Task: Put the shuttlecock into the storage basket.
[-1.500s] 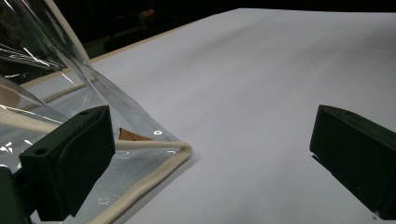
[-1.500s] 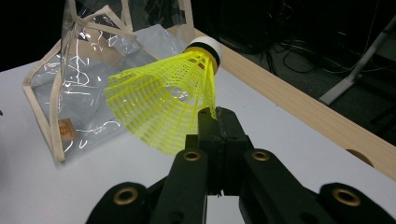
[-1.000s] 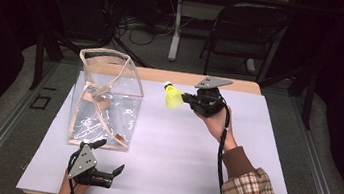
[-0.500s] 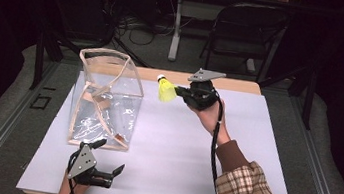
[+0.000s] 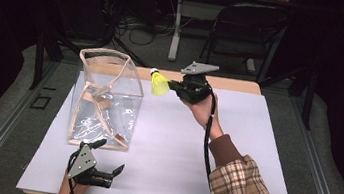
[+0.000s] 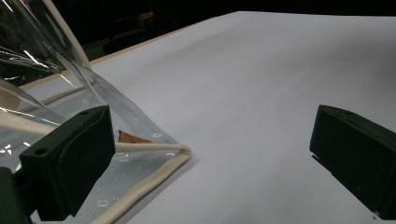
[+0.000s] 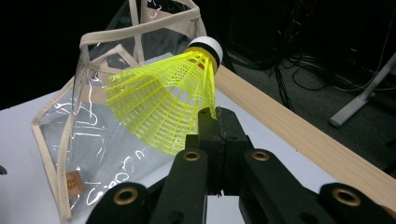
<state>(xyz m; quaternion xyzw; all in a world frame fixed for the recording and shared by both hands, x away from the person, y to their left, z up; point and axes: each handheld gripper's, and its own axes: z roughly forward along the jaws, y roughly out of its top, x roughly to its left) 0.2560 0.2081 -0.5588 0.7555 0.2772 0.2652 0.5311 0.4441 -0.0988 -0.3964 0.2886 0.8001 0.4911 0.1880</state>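
Note:
A yellow shuttlecock (image 5: 159, 84) with a white cork tip hangs in the air at the back of the table, just right of the clear bag's top rim. My right gripper (image 5: 175, 86) is shut on the edge of its mesh skirt (image 7: 163, 105), with the jaws (image 7: 215, 122) pinched together. The clear plastic bag (image 5: 104, 98) with beige trim stands open on the left of the white table (image 5: 179, 143). My left gripper (image 5: 107, 157) rests near the table's front edge, open, its left finger (image 6: 70, 163) beside the bag's bottom corner (image 6: 180, 150) with nothing between the jaws.
A wooden strip (image 5: 232, 85) runs along the table's far edge. Beyond it stand a chair (image 5: 249, 31), a desk leg and cables on the floor. A person's plaid sleeve (image 5: 243, 192) reaches in from the bottom right.
My right gripper has carried the shuttlecock left and slightly up, closer to the bag's top. The left gripper has stayed in place.

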